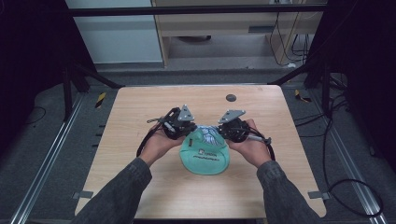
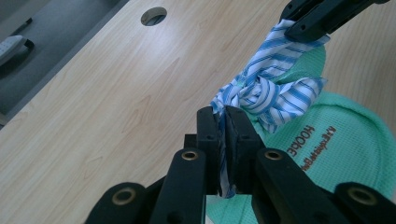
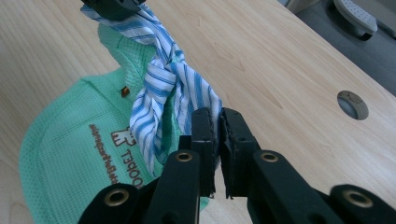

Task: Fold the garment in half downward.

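Light wooden table (image 1: 140, 140), round hole (image 1: 230, 97) in its top beyond both claws. Flat on the wood, below and between the two claws, a mint-green mesh bag (image 1: 205, 158) with brown printed lettering, reaching back toward the person from the claws. Rising from the bag's far end, a blue-and-white striped cloth tie (image 2: 261, 93), twisted into a knot midway between the claws and stretched from one to the other. Left claw (image 2: 224, 140) pressed together on one end of the tie, the fabric pinched between its black pads. Right claw (image 3: 218, 140) pinching the other end, apparently by the fabric's edge, though the contact sits partly hidden behind the pads. Seen from above, left claw (image 1: 180, 123) and right claw (image 1: 233, 126) level with each other, either side of the knot.
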